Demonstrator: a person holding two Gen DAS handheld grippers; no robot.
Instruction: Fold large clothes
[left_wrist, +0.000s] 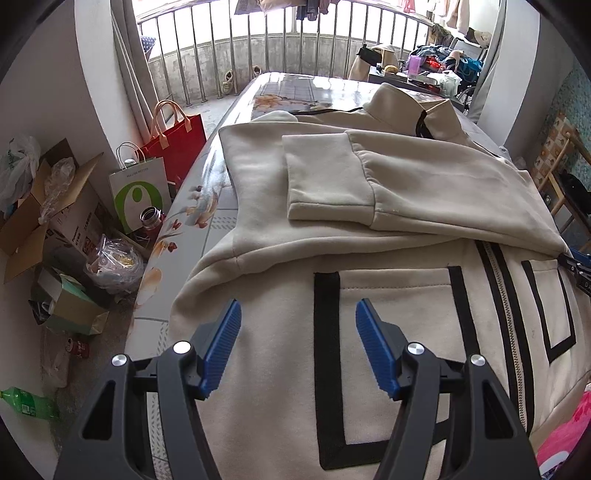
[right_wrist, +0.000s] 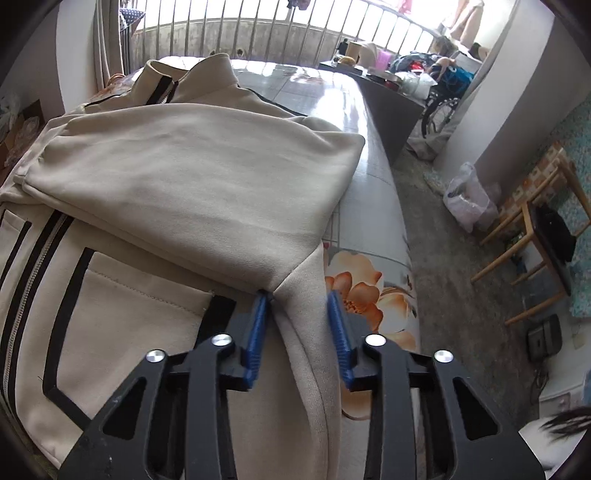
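Observation:
A beige zip jacket (left_wrist: 388, 306) with black trim lies face up on the floral table (left_wrist: 207, 221), its collar at the far end. Both sleeves are folded across the chest, one cuff (left_wrist: 325, 177) on top. My left gripper (left_wrist: 297, 317) hovers open over the jacket's left pocket, with nothing between its blue pads. My right gripper (right_wrist: 300, 295) straddles the jacket's (right_wrist: 166, 177) right side edge where the folded sleeve meets the body. A flat band of fabric lies between its pads, unbunched, and the gap is still plain. Its tip (left_wrist: 576, 266) shows at the right edge of the left wrist view.
Left of the table, on the floor, stand a red bag (left_wrist: 177, 136), a white and green paper bag (left_wrist: 138, 192), a cardboard box (left_wrist: 33, 221) and a green bottle (left_wrist: 29, 402). Right of the table (right_wrist: 369, 206) are a wooden chair (right_wrist: 535, 236) and a plastic bag (right_wrist: 469, 199).

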